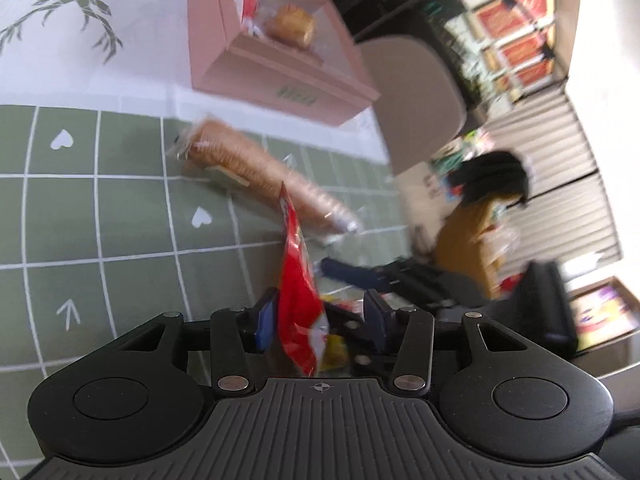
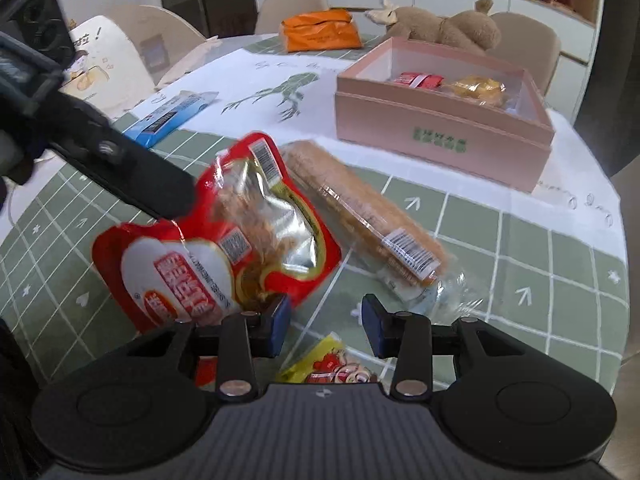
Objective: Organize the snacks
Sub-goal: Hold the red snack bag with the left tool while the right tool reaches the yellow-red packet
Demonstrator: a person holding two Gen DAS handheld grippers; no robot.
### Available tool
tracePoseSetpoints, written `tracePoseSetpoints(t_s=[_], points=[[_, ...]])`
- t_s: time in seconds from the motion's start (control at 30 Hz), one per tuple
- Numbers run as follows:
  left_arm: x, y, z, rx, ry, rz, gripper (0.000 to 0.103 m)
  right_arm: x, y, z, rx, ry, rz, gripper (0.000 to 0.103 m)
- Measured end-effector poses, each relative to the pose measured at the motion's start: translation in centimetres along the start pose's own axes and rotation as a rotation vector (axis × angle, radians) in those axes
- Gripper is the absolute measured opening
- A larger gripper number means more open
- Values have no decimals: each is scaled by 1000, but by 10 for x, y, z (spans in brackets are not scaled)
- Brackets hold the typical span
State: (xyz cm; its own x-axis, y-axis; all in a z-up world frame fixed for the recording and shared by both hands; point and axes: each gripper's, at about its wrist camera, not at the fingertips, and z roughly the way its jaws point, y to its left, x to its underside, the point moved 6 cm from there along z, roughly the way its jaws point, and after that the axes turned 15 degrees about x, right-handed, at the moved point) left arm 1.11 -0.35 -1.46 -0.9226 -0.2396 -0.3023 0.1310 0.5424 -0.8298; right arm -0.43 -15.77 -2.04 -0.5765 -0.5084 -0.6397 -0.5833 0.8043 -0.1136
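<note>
A red snack pouch (image 1: 298, 280) hangs edge-on between my left gripper (image 1: 320, 316) fingers. The jaws stand apart, so the grip is unclear. In the right wrist view the same pouch (image 2: 216, 248) is lifted above the table under the left gripper's finger (image 2: 120, 168). My right gripper (image 2: 324, 320) is open and empty, low over the table. A long cracker sleeve (image 2: 360, 216) lies on the green cloth; it also shows in the left wrist view (image 1: 264, 176). The pink box (image 2: 444, 132) holds a red packet (image 2: 420, 79) and a wrapped cake (image 2: 478, 88).
A yellow snack packet (image 2: 332, 364) lies just under my right gripper. A blue packet (image 2: 172, 116) lies at the left on the white cloth. An orange bag (image 2: 320, 32) and a plush toy (image 2: 440, 24) sit at the far side. Chairs ring the table.
</note>
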Motion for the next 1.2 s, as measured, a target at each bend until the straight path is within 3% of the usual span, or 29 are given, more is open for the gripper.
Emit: tracePoseSetpoints(t_s=[0.13,0.17,0.3,0.33,0.47,0.67,0.8,1.0,1.13,1.2], points=[[5,4,15,-85,34,23,42,2,5,-1,23,-24,-35,41],[5,4,15,-105,36,28,37,3,6,-1,26,-27,-39,41],[7,9,5,-145,22,0,33,3,5,-3,18,-15,-41,42],[7,9,0,-157,10,6,33,3,5,-5,14,3,-43,45],[3,5,-21,-241,-49,47,31,5,-10,-29,-7,11,-31,73],[-5,7,-38,-327,-68,57,31,26,-26,-44,-16,81,-89,74],[-7,5,-38,-364,-55,77,31,35,-11,-30,9,121,-174,75],[-7,5,-44,-413,-66,91,31,7,33,-11,38,26,-229,75],[-6,8,-51,-446,-75,87,31,-9,28,-3,96,-35,-172,75],[-6,8,-51,-445,-77,86,31,-12,23,-5,77,-49,-149,75]])
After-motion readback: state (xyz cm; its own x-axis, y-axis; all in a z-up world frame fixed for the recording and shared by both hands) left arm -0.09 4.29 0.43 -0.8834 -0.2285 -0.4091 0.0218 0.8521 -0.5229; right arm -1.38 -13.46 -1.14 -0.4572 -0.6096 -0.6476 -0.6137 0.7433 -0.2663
